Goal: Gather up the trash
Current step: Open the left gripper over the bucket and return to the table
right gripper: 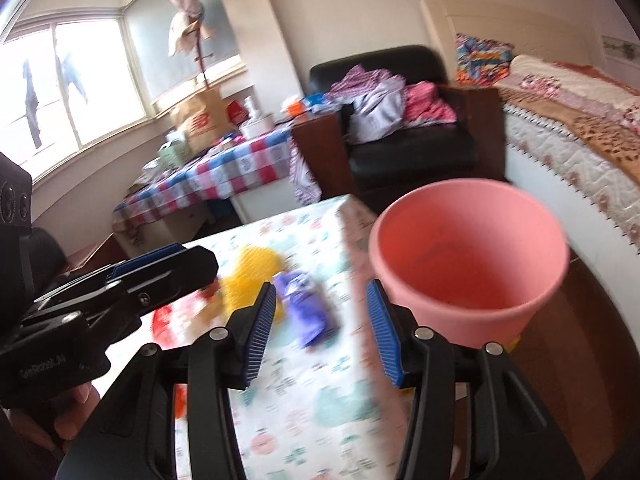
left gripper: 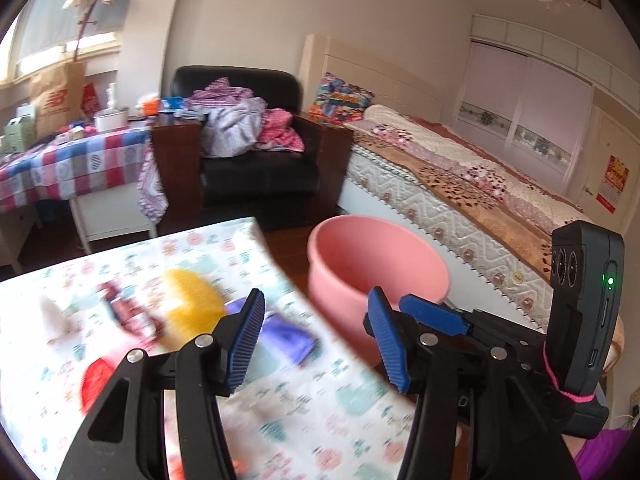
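Blurred trash lies on a patterned tablecloth (left gripper: 312,412): a purple wrapper (left gripper: 286,334) (right gripper: 306,312), a yellow mesh piece (left gripper: 192,300) (right gripper: 250,276), a red piece (left gripper: 96,376) (right gripper: 162,320), a dark red wrapper (left gripper: 128,312) and a white piece (left gripper: 54,316). A pink bucket (left gripper: 372,268) (right gripper: 468,260) stands right of the table, empty as far as shows. My left gripper (left gripper: 318,340) is open and empty above the table edge, near the purple wrapper. My right gripper (right gripper: 322,334) is open and empty, between the purple wrapper and the bucket; it also shows in the left wrist view (left gripper: 436,314).
A bed (left gripper: 460,184) runs along the right behind the bucket. A black armchair (left gripper: 256,152) with clothes stands beyond the table. A checked table (left gripper: 72,160) with clutter and a paper bag is at the left by the window.
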A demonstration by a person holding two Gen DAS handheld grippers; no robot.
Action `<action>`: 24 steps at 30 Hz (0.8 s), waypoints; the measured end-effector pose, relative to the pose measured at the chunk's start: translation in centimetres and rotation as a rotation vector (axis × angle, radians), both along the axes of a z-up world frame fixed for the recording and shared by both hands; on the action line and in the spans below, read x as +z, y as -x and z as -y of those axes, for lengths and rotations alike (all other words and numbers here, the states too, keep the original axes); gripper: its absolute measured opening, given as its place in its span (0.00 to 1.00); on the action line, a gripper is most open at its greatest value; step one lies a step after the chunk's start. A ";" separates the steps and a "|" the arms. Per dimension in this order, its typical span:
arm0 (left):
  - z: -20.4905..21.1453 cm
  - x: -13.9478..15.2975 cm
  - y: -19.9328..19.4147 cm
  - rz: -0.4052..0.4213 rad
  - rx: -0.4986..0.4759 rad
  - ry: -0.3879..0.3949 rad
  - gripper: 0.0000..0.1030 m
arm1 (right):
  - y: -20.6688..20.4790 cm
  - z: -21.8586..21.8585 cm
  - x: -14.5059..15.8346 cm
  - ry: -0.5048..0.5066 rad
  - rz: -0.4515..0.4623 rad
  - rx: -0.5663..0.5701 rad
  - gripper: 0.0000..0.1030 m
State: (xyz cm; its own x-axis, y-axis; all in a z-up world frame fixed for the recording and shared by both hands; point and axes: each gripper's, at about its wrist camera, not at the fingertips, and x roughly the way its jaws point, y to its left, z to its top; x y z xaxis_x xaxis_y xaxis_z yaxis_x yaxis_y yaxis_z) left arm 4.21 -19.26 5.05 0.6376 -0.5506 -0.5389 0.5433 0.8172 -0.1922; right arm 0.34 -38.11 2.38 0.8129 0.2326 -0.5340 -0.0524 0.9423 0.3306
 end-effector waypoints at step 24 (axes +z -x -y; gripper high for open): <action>-14.1 -6.8 4.8 -0.164 0.136 -0.044 0.52 | 3.7 -8.0 -2.0 0.011 -0.097 0.182 0.47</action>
State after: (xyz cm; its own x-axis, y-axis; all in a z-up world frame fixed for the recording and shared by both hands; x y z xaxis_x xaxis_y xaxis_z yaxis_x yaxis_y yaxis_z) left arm -0.62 -5.14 -1.74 0.6058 -0.4389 -0.6636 0.3918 0.8905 -0.2313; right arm -3.36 -30.14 0.38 0.7028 0.3647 -0.6107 -0.1905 0.9237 0.3324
